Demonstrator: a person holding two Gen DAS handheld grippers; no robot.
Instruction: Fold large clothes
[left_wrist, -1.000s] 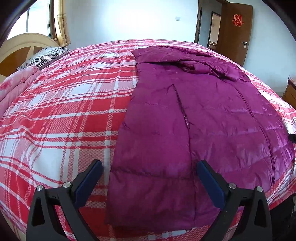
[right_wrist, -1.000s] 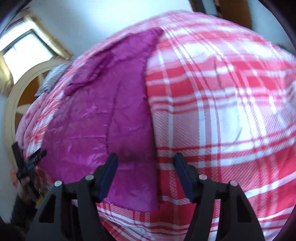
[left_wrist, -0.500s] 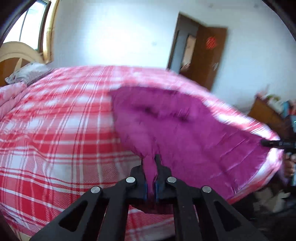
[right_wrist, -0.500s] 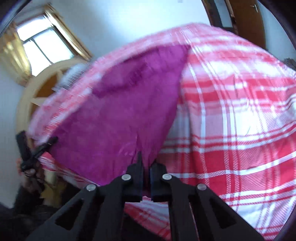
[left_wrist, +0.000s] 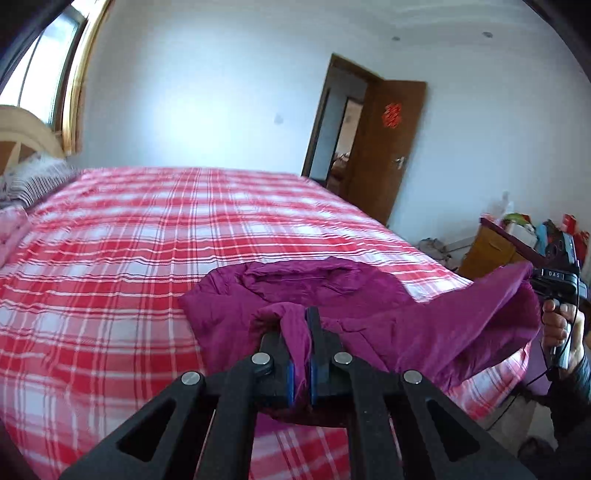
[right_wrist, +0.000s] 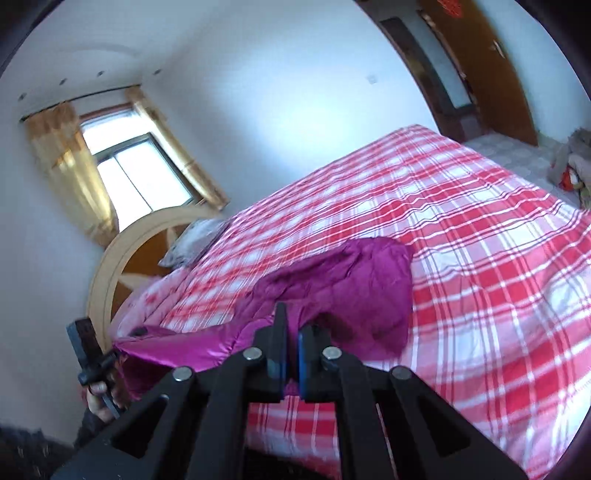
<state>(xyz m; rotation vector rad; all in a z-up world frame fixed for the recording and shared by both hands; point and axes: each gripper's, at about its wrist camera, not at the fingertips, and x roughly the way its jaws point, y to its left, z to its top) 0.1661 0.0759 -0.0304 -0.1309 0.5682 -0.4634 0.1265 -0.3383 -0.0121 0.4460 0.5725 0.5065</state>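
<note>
A large purple down jacket lies on a red-and-white plaid bed, its near hem lifted off the bedcover. My left gripper is shut on one hem corner, with fabric pinched between the blue pads. My right gripper is shut on the other hem corner of the jacket. The lifted hem hangs between the two grippers. The right gripper also shows in the left wrist view, and the left gripper in the right wrist view. The jacket's far end rests on the bed.
A striped pillow and a curved wooden headboard are at the head of the bed. A brown door stands open behind the bed. A wooden cabinet with clutter stands at the right. A window with curtains is at the left.
Both grippers went from open over the jacket's hem to shut on its corners. They then lifted the hem up and toward me, so the jacket bunches on the bed.
</note>
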